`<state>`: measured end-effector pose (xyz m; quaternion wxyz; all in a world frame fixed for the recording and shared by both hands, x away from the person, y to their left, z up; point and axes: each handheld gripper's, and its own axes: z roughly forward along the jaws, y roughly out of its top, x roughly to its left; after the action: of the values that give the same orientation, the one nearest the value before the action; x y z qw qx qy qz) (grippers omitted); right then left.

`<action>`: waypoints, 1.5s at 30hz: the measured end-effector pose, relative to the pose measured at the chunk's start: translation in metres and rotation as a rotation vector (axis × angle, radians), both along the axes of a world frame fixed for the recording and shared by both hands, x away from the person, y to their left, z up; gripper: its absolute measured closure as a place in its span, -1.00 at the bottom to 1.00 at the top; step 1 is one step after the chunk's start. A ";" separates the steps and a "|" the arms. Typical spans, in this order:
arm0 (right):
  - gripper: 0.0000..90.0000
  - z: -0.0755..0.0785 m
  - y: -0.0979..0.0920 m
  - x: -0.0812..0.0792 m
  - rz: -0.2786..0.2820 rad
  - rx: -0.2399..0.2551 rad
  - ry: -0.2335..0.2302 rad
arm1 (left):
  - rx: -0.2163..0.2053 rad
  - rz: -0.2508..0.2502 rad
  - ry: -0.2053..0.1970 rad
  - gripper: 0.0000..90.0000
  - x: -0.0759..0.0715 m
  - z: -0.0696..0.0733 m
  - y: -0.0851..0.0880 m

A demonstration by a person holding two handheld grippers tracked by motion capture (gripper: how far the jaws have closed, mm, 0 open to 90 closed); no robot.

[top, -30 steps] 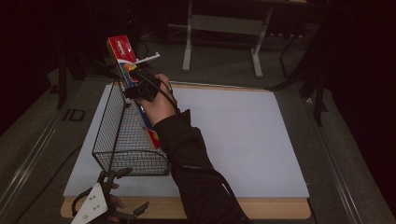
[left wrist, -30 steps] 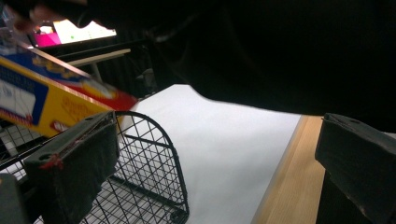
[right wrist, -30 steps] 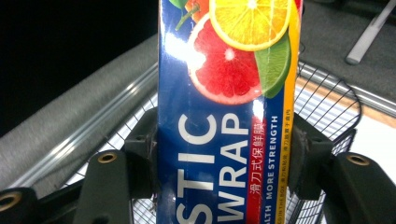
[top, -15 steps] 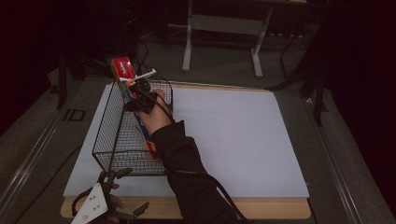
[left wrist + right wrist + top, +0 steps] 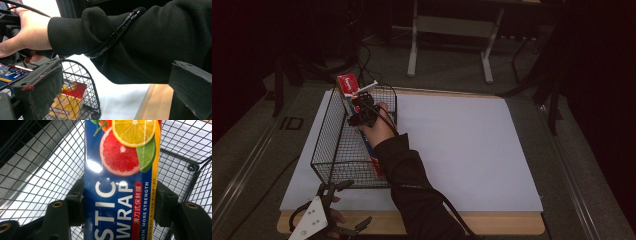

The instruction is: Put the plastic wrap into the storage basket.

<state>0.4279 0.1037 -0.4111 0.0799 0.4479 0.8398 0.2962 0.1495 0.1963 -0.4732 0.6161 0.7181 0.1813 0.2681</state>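
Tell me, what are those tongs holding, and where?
The right tongs clamp a plastic wrap box across its long sides, over the wire basket. The left tongs hold nothing.

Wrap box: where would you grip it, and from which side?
Grip the wrap box across its narrow width, on the two long side faces, partway along its length. The right gripper does so now, coming from above with a jaw on either side as the box goes end-first into the basket. It is long and slim with flat parallel sides, so pads probably seat squarely there.
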 end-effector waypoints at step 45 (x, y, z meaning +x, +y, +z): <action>-0.43 -0.025 -0.003 0.006 0.081 -0.023 0.016 | 0.005 -0.010 0.009 -1.00 0.002 -0.001 -0.001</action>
<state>0.4343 0.1010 -0.4358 0.0662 0.4148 0.8613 0.2858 0.1518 0.1958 -0.4738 0.6146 0.7218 0.1799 0.2625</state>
